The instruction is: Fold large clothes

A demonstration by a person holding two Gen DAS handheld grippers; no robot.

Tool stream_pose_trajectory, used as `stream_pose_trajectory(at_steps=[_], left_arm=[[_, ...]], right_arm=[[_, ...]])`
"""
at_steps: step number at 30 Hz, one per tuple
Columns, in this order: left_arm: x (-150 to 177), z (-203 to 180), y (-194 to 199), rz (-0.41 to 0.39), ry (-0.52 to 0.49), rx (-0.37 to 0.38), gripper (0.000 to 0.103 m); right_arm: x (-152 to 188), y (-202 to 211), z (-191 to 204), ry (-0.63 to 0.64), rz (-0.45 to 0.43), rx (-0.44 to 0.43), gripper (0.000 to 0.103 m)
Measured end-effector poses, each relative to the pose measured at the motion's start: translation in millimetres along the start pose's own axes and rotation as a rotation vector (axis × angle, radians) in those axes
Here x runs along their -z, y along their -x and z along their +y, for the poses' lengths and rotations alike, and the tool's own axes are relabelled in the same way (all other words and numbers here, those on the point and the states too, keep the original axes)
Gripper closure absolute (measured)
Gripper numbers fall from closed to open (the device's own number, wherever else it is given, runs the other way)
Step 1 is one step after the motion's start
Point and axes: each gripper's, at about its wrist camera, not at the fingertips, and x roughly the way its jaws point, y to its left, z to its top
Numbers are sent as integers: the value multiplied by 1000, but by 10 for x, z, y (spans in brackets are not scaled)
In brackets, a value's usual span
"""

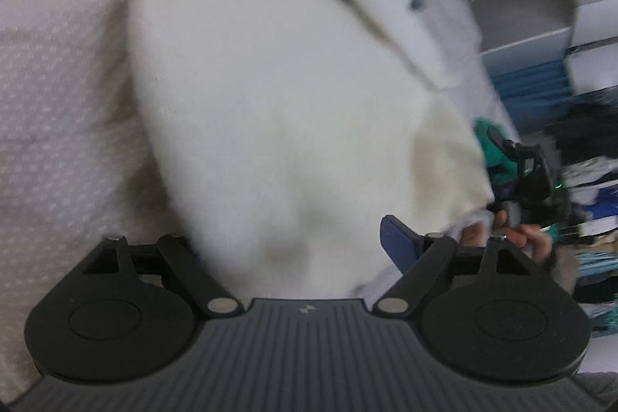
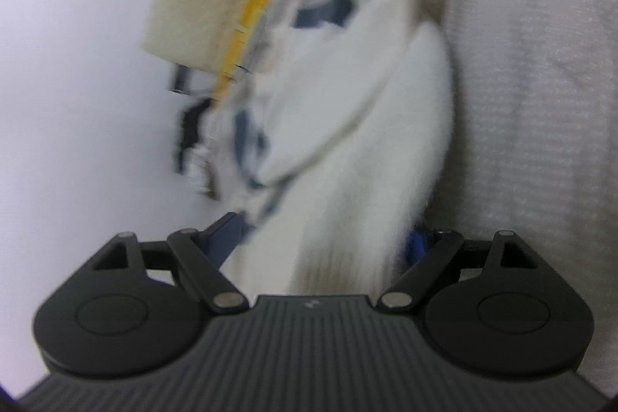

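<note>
Looking down the left gripper (image 1: 293, 238), the jaws stand wide with the white fleece garment (image 1: 289, 103) bunched between them on the bed cover (image 1: 58, 103). Right gripper (image 2: 320, 242) likewise gapes around fleece. Mid-fold, I judge; next, pinch an edge.

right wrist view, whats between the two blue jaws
In the right wrist view, the white fleece garment fills the gap between the right gripper's blue jaws. Blur hides whether they press on it.
</note>
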Motion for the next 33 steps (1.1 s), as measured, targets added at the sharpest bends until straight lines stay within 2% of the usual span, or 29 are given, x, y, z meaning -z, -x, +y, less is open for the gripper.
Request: stream_pose_trajectory(at_steps=[1,3,6,8,9,12,14,16,22,26,28,30,31,33], left_arm=[[-20,-17,-32,16,-3,-11,18],[-79,-84,-113,52,-21,-46,18],[-127,-240,-239,122,-100,-97,26],[-106,-321,-310,156,-151,-174,51],[-124,-351,-346,170,-163,-202,54],[-173,-446,-378,171,-179,-229,75],[-186,-525,-338,129,-178,-247,86],[-171,-585,-243,71,-155,-247,88],[-42,-657,256,-146,-56,-181,89],[38,-644,408,-236,34,-146,89],[61,-609,490,-274,79,-137,89],[96,-600,546,-316,117,-128,89],[113,-604,580,-335,127,-124,90],[150,-679,617,-383,149,-111,90]], right_arm=[[12,-38,-51,-10,10,52,18],[29,-77,-125,-35,18,95,19],[58,-70,-115,-28,11,105,22],[94,-45,-138,-33,20,96,25],[95,-31,-142,-33,19,88,26],[100,9,-142,-24,24,90,42],[96,57,-147,-8,14,108,64],[100,141,-145,-5,-4,87,76],[103,271,-86,4,-17,-12,76],[118,59,-220,-51,43,50,74],[129,-42,-232,-59,66,44,74],[126,-15,-195,-51,58,34,78],[122,20,-174,-57,45,17,83],[82,143,-118,-73,10,-35,86]])
